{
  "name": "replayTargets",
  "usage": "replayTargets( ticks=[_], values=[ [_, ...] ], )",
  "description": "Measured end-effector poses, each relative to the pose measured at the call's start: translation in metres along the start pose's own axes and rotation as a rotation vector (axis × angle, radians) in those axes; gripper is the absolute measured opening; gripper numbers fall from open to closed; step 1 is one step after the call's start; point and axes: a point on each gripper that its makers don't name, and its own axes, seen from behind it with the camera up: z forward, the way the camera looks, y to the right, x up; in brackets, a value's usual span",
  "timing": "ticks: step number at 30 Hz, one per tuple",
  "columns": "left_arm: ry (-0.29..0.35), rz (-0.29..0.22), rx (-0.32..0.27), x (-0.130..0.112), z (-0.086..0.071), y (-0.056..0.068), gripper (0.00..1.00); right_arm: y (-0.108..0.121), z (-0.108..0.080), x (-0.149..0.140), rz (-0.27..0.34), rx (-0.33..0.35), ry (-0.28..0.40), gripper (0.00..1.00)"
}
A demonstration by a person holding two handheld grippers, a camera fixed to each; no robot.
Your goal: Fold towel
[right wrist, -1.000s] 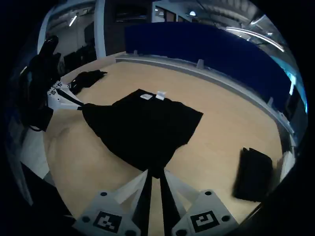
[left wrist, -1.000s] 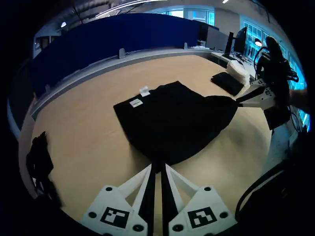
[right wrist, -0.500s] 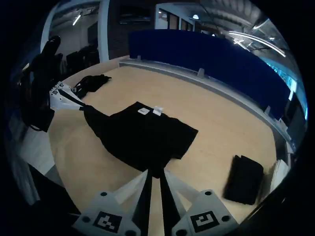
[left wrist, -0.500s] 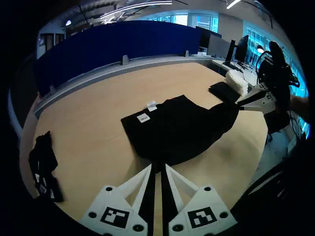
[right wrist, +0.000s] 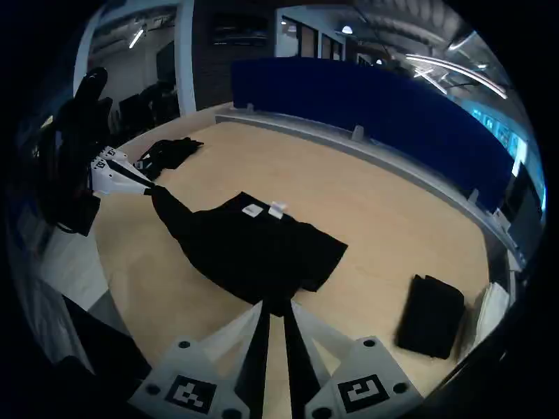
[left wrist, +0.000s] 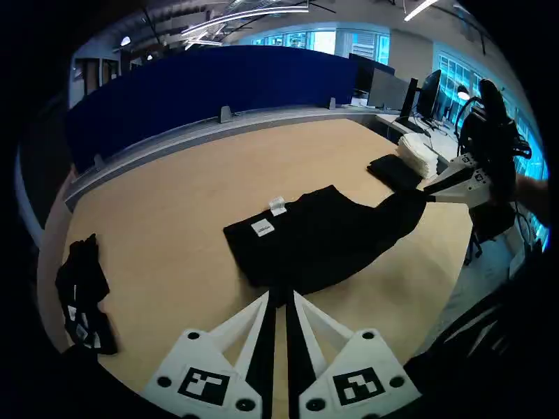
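Both my left gripper (left wrist: 281, 292) and right gripper (right wrist: 276, 304) pinch black towel (left wrist: 321, 234) corners — fingers clamped together on cloth.

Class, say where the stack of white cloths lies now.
Left gripper view: the stack of white cloths lies far right on the table, just behind a folded black cloth, beyond the right hand-held gripper pinching the black towel.

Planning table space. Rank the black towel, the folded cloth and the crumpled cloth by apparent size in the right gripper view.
1. black towel, clearly largest.
2. folded cloth.
3. crumpled cloth, though farther off, so ranking it below the folded one is unsure.
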Motion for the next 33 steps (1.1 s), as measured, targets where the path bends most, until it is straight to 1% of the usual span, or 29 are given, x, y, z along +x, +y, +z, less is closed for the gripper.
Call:
replayTargets(
  ticks=[7, 15, 21, 33],
  values=[
    [-0.001, -0.002, 0.002, 0.0, 0.004, -0.001, 0.09, 0.0, 0.003, -0.002, -0.001, 0.0, -0.012, 0.13],
    [0.007, -0.017, 0.008, 0.007, 0.015, -0.008, 0.09, 0.008, 0.013, 0.001, -0.01, -0.002, -0.028, 0.13],
    [0.018, -0.021, 0.022, 0.019, 0.029, -0.019, 0.09, 0.021, 0.028, 0.009, -0.025, -0.006, -0.033, 0.13],
    [0.031, -0.04, 0.052, 0.04, 0.062, -0.044, 0.09, 0.053, 0.064, 0.031, -0.02, -0.026, -0.025, 0.13]
  ],
)
